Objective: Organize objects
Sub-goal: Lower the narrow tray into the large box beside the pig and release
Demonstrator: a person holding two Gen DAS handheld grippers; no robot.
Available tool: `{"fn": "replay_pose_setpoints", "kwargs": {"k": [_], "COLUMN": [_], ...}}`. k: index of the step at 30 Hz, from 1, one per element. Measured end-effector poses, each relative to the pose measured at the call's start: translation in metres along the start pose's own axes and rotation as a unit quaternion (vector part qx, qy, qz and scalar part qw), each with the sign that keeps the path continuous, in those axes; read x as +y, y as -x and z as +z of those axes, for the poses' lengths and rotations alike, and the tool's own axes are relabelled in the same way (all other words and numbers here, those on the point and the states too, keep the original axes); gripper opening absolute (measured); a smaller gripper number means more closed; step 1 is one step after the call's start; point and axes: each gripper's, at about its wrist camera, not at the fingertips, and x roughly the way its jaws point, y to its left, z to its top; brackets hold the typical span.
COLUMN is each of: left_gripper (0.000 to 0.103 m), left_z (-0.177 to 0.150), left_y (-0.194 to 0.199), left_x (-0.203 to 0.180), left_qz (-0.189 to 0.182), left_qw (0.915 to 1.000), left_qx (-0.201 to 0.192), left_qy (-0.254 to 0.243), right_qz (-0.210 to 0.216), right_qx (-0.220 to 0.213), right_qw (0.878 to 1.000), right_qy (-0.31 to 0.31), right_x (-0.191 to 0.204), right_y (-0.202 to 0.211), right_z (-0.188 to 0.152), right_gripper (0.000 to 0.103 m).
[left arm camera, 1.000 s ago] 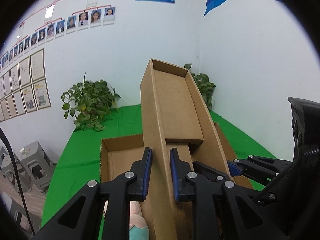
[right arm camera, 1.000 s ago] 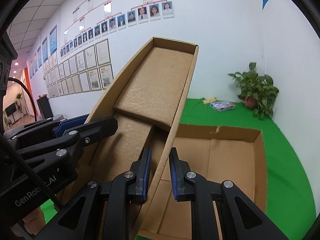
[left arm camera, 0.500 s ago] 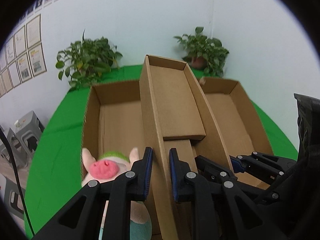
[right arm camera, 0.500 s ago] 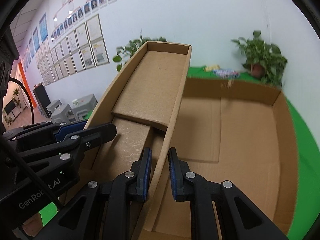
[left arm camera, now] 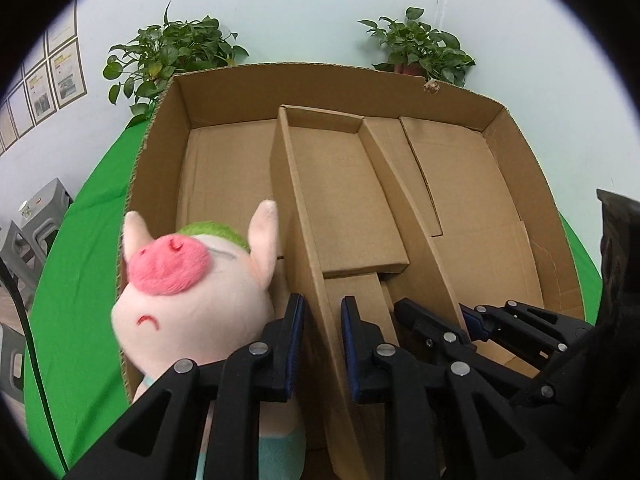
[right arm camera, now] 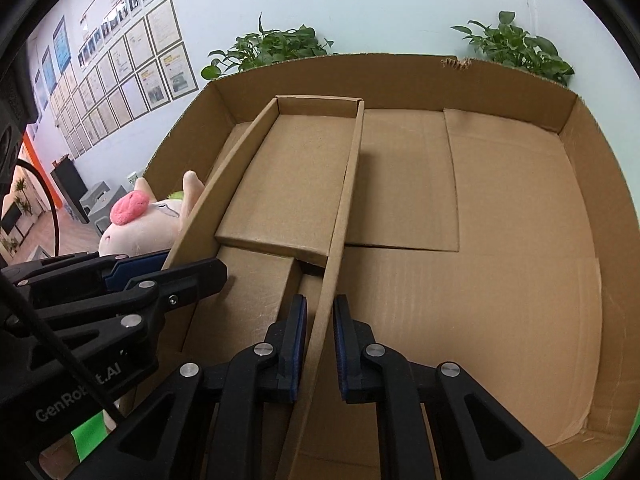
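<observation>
So the narrow brown cardboard tray (left arm camera: 344, 200) has dropped from tilted-up to nearly flat inside the big open cardboard box (right arm camera: 520, 240), beside the pink plush pig (left arm camera: 188, 292). Left gripper (left arm camera: 322, 348) and right gripper (right arm camera: 320, 344) each stay clamped on a tray wall. Probably nearly seated. Green-covered worktop (left arm camera: 80, 260), potted plants (left arm camera: 172, 56), framed papers (right arm camera: 132, 80) on white walls.

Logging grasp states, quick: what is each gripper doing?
Left gripper: shut on small box left wall.
Right gripper: shut on its right wall.
</observation>
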Motion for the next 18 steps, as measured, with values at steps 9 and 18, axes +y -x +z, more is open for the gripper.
{"fn": "replay_pose_setpoints", "kwargs": {"k": [9, 18], "left_gripper": [0.021, 0.021], "left_z": [-0.025, -0.059], "left_y": [0.074, 0.115], "left_x": [0.024, 0.048], "left_qz": [-0.039, 0.007], "left_qw": [0.9963, 0.9933], "left_qx": [-0.064, -0.094], "left_qy": [0.042, 0.067], "right_qz": [-0.037, -0.057], "right_qx": [0.004, 0.037], "right_qw": [0.999, 0.997], "right_qy": [0.000, -0.032], "right_x": [0.033, 0.061], "right_y": [-0.013, -0.029], "right_z": [-0.007, -0.015], "right_gripper": [0.006, 0.006]}}
